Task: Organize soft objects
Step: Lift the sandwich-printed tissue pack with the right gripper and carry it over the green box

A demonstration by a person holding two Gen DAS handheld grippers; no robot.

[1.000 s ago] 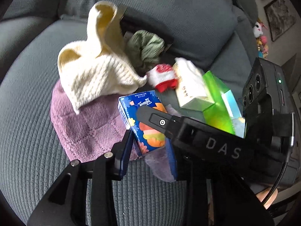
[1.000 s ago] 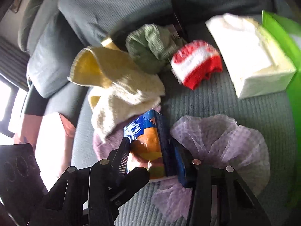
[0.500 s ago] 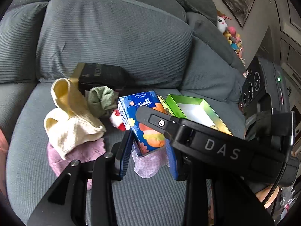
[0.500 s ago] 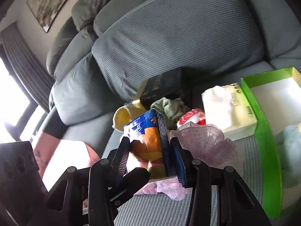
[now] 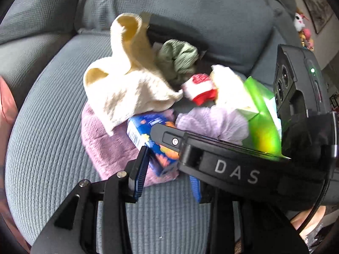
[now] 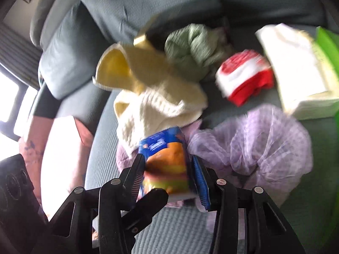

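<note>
Grey-blue ribbed upholstery is carrying everything: the sofa seat (image 5: 53, 127) is serving as the sorting surface, its back cushion propping the pile from behind. Against that cushion the cream knit (image 5: 129, 89) is sprawling over the pink towel (image 5: 101, 144), with the green cloth (image 5: 178, 59) bunched beside a dark box. Along the right edge the green tray (image 6: 326, 42) is waiting open, probably as the destination, and the white tissue block (image 6: 296, 69) is lying just beside it. Nearer the front, the lilac mesh pouf (image 6: 254, 144) is spreading on the seat, touching the tissue pack's side, while the red-and-white sock (image 6: 243, 78) is sitting between green cloth and tissue block.

Smallest, the blue tissue pack (image 6: 167, 165) is standing upright, and the right tool (image 6: 167, 182) is pinching it across its narrow sides, likely so the soft wrapper is not buckling. The left tool (image 5: 167, 171) is bracketing the same pack with its fingers spread, one finger (image 5: 141, 169) beside the pack rather than pressing, seemingly steadying or handing over. Blur is making finer contact hard to judge.
</note>
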